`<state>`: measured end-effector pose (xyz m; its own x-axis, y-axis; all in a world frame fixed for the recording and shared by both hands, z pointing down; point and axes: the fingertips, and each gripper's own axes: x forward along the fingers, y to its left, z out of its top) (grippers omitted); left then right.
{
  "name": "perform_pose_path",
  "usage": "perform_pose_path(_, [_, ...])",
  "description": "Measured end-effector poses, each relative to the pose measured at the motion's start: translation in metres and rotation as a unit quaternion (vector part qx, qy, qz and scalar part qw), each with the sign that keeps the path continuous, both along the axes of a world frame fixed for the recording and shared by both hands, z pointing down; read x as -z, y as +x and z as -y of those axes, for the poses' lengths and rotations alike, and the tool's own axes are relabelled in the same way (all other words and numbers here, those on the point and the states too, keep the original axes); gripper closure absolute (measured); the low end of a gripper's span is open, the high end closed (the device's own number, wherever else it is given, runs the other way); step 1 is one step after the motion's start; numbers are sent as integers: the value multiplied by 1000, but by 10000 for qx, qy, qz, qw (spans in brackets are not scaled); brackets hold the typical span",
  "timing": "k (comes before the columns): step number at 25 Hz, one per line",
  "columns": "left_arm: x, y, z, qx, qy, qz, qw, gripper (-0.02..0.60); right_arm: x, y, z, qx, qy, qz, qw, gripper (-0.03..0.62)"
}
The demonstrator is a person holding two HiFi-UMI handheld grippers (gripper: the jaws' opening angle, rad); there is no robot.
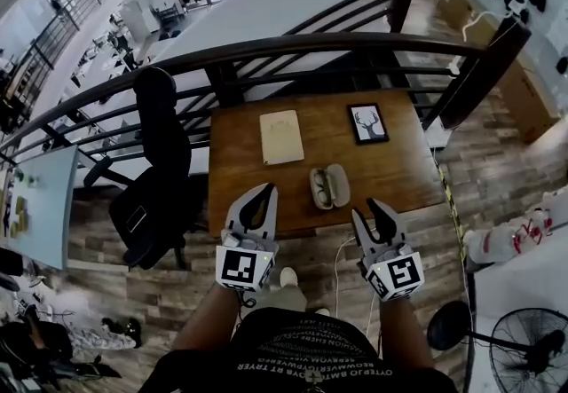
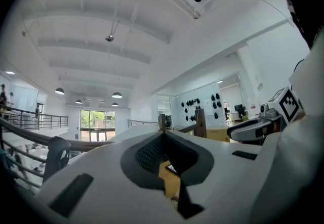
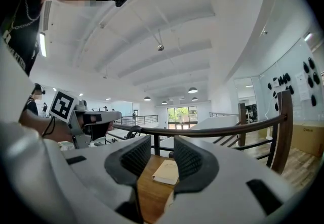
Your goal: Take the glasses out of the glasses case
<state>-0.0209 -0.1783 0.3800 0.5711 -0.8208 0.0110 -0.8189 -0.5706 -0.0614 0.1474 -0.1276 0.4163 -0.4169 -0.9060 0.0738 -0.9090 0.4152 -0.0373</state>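
An open glasses case (image 1: 328, 186) lies on the wooden table (image 1: 399, 174) near its front edge, with the glasses (image 1: 320, 188) in its left half. Both grippers hang level just short of that edge, apart from the case. My left gripper (image 1: 266, 192) is to the case's left; in the left gripper view (image 2: 163, 134) its pads meet at the tips with nothing between them. My right gripper (image 1: 368, 209) is below and right of the case. Its pads stand apart (image 3: 162, 154) around empty air, and the table shows through the gap.
A beige notebook (image 1: 281, 136) (image 3: 166, 171) and a small framed picture (image 1: 367, 122) lie farther back on the table. A dark railing (image 1: 337, 45) runs behind it. A black office chair (image 1: 160, 152) stands to the left. A floor fan (image 1: 524, 347) is at the lower right.
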Motion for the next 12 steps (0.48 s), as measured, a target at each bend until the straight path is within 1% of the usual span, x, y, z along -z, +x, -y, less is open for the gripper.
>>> perform_pose_path(8, [-3, -4, 41, -27, -102, 36, 9999, 555, 3, -1, 32, -114, -9, 23, 9999, 470])
perform_pose_path(12, [-5, -6, 61, -132, -120, 86, 9998, 555, 7, -3, 49, -223, 1, 17, 9998, 470])
